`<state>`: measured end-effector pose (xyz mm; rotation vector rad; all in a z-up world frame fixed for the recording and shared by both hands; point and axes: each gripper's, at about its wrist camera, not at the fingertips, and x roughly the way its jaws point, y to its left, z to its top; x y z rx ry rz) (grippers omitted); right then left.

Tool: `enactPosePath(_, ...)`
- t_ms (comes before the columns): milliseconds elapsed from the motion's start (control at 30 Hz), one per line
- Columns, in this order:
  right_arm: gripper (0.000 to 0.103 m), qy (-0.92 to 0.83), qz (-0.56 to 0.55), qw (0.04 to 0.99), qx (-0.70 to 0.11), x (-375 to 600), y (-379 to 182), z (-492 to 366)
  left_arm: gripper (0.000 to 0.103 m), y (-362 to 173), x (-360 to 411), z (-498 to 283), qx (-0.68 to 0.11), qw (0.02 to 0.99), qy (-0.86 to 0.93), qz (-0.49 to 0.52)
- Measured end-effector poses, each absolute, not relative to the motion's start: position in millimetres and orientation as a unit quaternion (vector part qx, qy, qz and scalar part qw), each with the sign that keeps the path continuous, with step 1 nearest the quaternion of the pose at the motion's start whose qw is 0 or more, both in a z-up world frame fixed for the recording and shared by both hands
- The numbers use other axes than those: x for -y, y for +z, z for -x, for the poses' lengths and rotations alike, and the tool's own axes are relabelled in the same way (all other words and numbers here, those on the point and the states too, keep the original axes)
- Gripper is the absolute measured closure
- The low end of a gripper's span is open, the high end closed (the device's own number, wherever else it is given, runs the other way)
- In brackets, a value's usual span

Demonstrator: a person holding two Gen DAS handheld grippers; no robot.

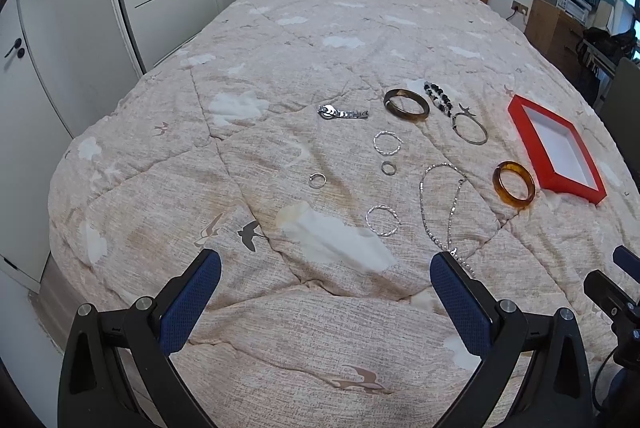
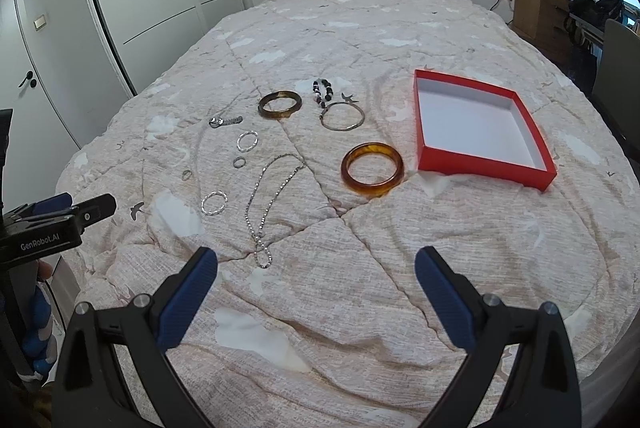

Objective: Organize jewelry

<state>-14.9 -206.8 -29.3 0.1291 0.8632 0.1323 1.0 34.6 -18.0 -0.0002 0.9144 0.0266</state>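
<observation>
A: Two grippers are in view. State of each?

B: Left gripper (image 1: 326, 266): jaws spread wide, nothing held, above the bed quilt (image 1: 280, 68). Right gripper (image 2: 316, 264): jaws spread wide, nothing held.

A: Location of the jewelry?

B: All pieces lie loose on the quilt. Silver chain necklace (image 2: 266, 206) lies nearest the right gripper. Amber bangle (image 2: 372, 168) lies just beside the red box (image 2: 484, 176), not inside it. Dark bangle (image 2: 280, 104), beaded bracelet (image 2: 323, 90) and thin silver bangle (image 2: 343, 115) lie farther back. Box interior is white.
</observation>
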Motion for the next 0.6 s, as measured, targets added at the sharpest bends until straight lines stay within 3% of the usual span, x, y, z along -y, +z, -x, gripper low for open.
enactPosePath(600, 0.004, 0.076, -0.066, 0.903, -0.417, 214.4, -31.2, 11.1, 0.004, -20.7, -23.9, -6.5, -0.444, 0.896, 0.017, -0.012)
